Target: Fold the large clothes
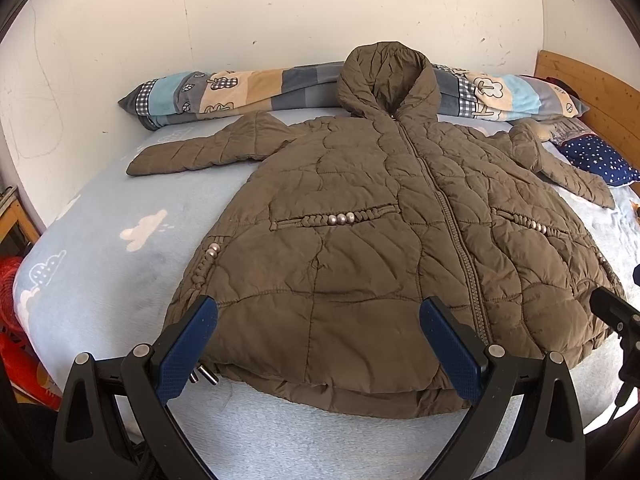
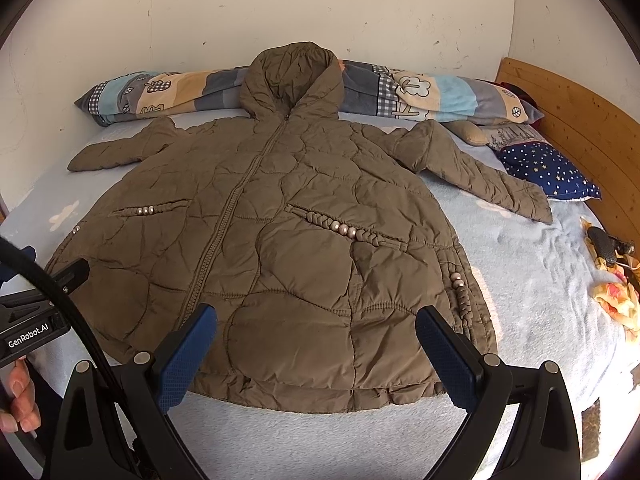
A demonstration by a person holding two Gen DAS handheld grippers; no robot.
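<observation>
I read one label only: "GenRobot.AI", white letters on black body of left gripper [image 2: 74, 270], seen at left edge of right wrist view, hand [image 2: 18, 400] below it. Marks on pillow [image 2: 420, 88] along bed's far edge look like drawings; I can't read them as text.

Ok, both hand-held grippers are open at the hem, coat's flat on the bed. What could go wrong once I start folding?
1. The coat is puffy and quilted, so folds may spring back open.
2. The bead trim at the pockets could snag on a left hand-held gripper finger.
3. The right sleeve lies near the star-print pillow; the right hand-held gripper might drag that along when swinging the sleeve in.
</observation>
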